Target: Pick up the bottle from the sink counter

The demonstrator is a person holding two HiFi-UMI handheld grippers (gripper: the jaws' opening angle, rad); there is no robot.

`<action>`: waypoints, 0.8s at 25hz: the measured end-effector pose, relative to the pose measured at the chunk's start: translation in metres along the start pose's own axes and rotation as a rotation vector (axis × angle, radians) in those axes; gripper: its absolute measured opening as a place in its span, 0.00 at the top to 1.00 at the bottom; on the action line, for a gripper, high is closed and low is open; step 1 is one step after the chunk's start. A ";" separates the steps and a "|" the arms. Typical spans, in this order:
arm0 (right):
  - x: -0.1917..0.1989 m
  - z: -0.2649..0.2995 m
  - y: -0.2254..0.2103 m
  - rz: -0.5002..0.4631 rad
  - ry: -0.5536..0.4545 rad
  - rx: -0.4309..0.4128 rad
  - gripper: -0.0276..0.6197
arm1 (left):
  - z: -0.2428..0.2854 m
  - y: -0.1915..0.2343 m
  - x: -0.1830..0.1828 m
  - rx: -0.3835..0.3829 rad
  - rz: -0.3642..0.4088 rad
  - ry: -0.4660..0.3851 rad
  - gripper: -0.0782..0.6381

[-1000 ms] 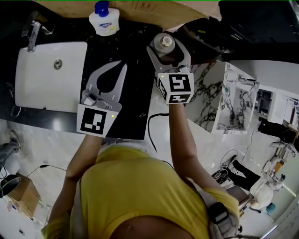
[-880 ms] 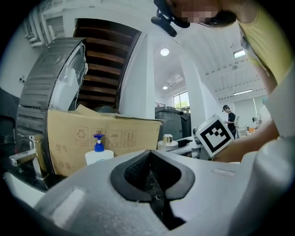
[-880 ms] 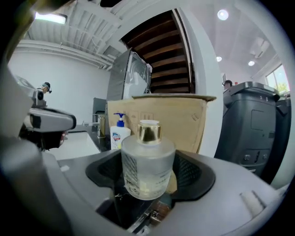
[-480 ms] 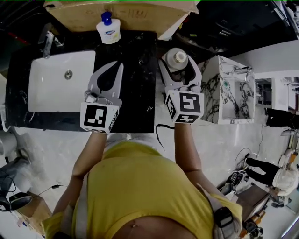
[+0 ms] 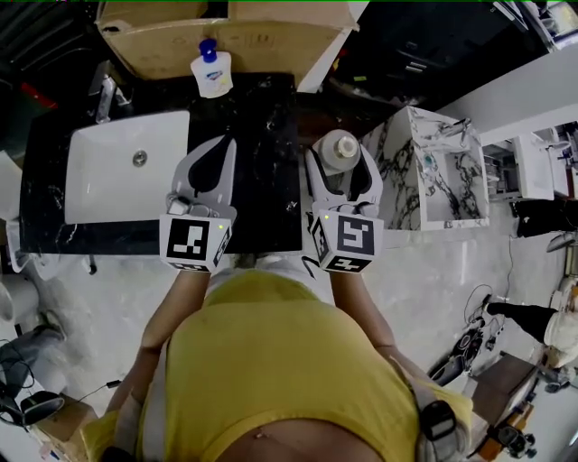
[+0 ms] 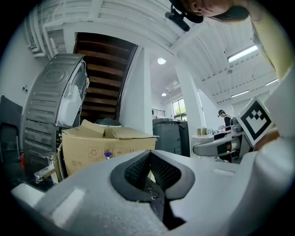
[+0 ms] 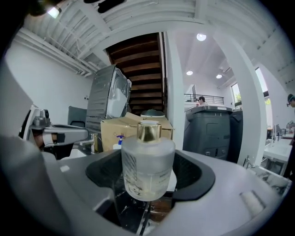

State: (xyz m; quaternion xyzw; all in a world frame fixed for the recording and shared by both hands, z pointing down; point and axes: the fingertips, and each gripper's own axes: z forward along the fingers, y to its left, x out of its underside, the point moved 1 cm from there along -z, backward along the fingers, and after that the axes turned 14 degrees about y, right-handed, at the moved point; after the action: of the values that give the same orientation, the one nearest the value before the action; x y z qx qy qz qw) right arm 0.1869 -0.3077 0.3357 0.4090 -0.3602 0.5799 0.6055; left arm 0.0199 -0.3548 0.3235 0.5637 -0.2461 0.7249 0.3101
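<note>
A frosted glass bottle (image 5: 336, 149) with a gold cap is held upright between the jaws of my right gripper (image 5: 338, 161), which is shut on it. It hangs just past the right edge of the black sink counter (image 5: 271, 117). In the right gripper view the bottle (image 7: 147, 161) fills the middle, with the dark pads (image 7: 193, 175) against its sides. My left gripper (image 5: 228, 141) is over the counter beside the white sink (image 5: 117, 167), its fingers meeting at the tips with nothing between them. In its own view the left gripper (image 6: 150, 154) is also shut.
A white pump bottle with a blue top (image 5: 211, 70) stands at the counter's back edge, in front of a cardboard box (image 5: 226, 27). A chrome tap (image 5: 106, 90) is behind the sink. A marble-patterned cabinet (image 5: 433, 171) stands right of the counter. A cable lies on the floor.
My right gripper has drawn back toward the person with the bottle, from the counter's back right corner to beyond its right edge. The left gripper has stayed shut over the counter.
</note>
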 end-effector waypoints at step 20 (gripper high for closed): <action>0.007 -0.020 0.031 -0.024 -0.013 -0.040 0.45 | -0.035 -0.013 0.009 -0.014 0.006 0.003 0.88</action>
State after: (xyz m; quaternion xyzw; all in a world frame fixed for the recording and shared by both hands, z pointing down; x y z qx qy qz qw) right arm 0.1558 -0.2864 0.3362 0.4046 -0.3707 0.5627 0.6183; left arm 0.0048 -0.3194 0.3243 0.5597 -0.2523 0.7249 0.3123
